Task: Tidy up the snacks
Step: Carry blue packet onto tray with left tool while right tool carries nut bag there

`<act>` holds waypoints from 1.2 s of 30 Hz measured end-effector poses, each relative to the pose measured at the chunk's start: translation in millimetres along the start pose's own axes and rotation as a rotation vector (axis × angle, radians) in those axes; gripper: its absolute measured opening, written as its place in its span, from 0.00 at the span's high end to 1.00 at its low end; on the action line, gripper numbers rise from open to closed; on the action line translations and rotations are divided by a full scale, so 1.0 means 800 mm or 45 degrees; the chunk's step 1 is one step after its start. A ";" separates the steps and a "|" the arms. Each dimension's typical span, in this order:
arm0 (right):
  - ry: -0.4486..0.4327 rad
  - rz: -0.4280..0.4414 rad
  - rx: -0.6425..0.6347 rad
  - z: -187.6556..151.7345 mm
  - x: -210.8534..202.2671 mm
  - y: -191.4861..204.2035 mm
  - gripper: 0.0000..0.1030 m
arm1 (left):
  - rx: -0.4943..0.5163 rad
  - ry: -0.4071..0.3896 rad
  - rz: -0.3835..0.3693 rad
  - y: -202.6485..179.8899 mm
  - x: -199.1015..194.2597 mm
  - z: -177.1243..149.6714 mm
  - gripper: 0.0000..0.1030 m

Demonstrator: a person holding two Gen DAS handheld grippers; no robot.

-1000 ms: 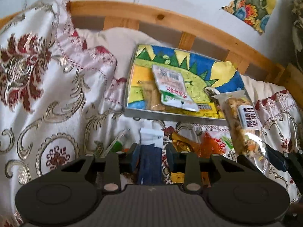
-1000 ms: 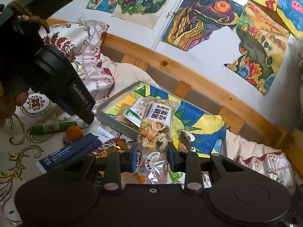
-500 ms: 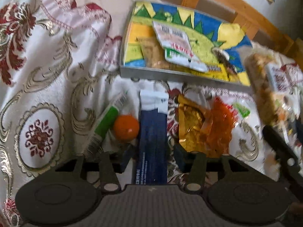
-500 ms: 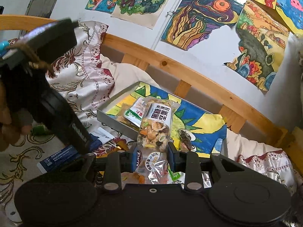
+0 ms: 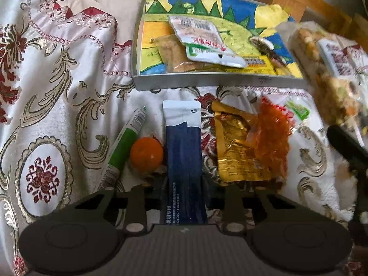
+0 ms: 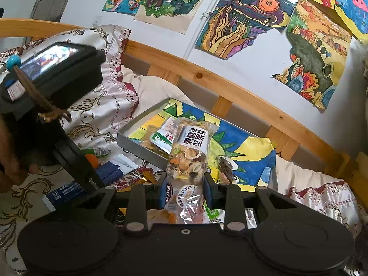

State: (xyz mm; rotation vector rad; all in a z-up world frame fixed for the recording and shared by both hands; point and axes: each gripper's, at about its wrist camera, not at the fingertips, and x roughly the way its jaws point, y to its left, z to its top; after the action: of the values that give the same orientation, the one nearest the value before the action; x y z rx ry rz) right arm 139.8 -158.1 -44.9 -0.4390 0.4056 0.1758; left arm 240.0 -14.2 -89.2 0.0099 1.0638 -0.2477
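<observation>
Left wrist view: the left gripper [image 5: 185,192] points steeply down over the blue sachet [image 5: 184,158], which lies flat on the bedspread [image 5: 57,105] just in front of the tray [image 5: 218,84]. Its jaws have just been closing, and the sachet's lower part lies between them, though the pads are too dark to show whether they press on it. Beside the sachet sit an orange ball [image 5: 146,154] and a green pen [image 5: 125,145] on 1 side, and a gold packet [image 5: 239,147] with an orange wrapper [image 5: 271,135] on the other. The tray already holds 2 packets, a white pouch [image 5: 204,42] lying across a tan bar [image 5: 172,54].

Right wrist view: the right gripper [image 6: 185,189] is clamped on the nut bag [image 6: 189,151], held upright above the tray's near rim [image 6: 140,145].

For a clean pick, the left fingers should probably pinch the sachet squarely across its narrow width and clear of the ball, then lift straight up before carrying it over the rim. The thin foil may slip or fold, so a firm, centred grip matters. The nut bag looks ready to be lowered flat into the tray's free painted area.
</observation>
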 end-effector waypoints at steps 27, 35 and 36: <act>-0.073 -0.126 -0.023 0.031 0.106 -0.046 0.68 | -0.230 -0.507 -0.079 0.022 -0.031 0.122 0.69; -0.044 -0.127 0.067 0.034 0.168 -0.067 0.68 | -0.336 -0.541 -0.214 0.030 0.007 0.169 0.68; -0.033 -0.128 0.076 0.033 0.176 -0.069 0.68 | -0.334 -0.538 -0.229 0.028 0.012 0.172 0.68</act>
State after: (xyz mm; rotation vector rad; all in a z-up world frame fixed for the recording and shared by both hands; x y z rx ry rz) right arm 289.8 -184.5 -60.8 -0.3971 0.3615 0.0719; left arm 367.9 -11.6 -32.6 -0.3611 0.6685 -0.2572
